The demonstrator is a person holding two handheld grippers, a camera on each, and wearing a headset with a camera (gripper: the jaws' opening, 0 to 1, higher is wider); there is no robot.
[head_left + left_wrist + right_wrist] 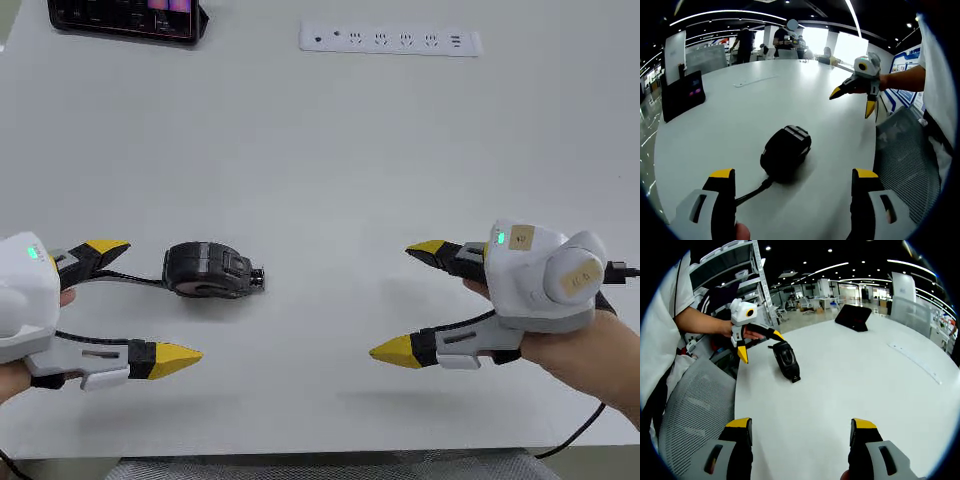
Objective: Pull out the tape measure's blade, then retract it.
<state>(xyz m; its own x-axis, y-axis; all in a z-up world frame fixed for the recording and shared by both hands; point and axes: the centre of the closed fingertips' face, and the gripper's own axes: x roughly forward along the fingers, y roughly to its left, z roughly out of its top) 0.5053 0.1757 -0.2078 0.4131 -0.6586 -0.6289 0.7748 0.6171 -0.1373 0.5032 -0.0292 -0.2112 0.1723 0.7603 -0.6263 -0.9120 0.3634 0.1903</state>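
In the head view, I am holding my left gripper (150,300) with its jaws spread wide. The tape measure (210,270) is lying on the white table (330,130) just beside the upper jaw, touched by neither. My right gripper (398,300) is hovering well apart from it, its jaws spread too. No blade is showing outside the case, and the hook end is facing my right gripper.

In the left gripper view, the tape measure (786,150) is sitting between my two yellow tips and a little ahead of them, its black strap (752,192) trailing back toward me. My right gripper (851,105) is waiting across the table.

In the right gripper view, the tape measure (786,360) is resting far ahead beside my left gripper (761,348), and my own right jaws are gaping over bare table.

I am judging that nothing is done yet: the gripping, the pull and the retraction are all ahead.
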